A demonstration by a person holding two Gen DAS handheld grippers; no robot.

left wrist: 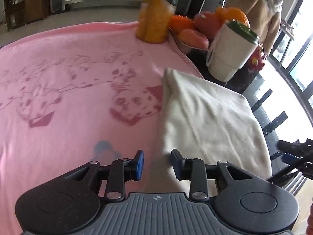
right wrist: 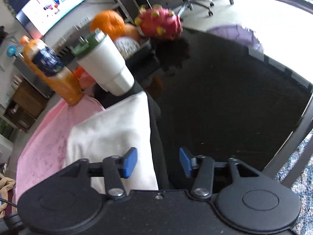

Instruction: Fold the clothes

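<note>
The white cloth (left wrist: 211, 117) is lying folded on the dark counter (right wrist: 225, 98), its left edge overlapping the pink blanket (left wrist: 68, 88) and its far corner reaching toward the white tumbler (left wrist: 230, 51). The left hand-held gripper (left wrist: 157, 163) is hovering over that near-left edge with its jaws apart and nothing between them; the right hand-held gripper (right wrist: 158, 162) is hanging over the cloth's right edge, jaws also apart and empty, one pad above the cloth and the other above bare counter. Just beyond the tumbler an orange juice bottle (right wrist: 52, 72) and a bowl of fruit (left wrist: 197, 33) are standing close together. The risk, as I judge it, is that any reach past the cloth's far corner could be knocking the tumbler into the bottle. Pinching at the left edge might also be catching the pink blanket underneath and dragging both layers together.
</note>
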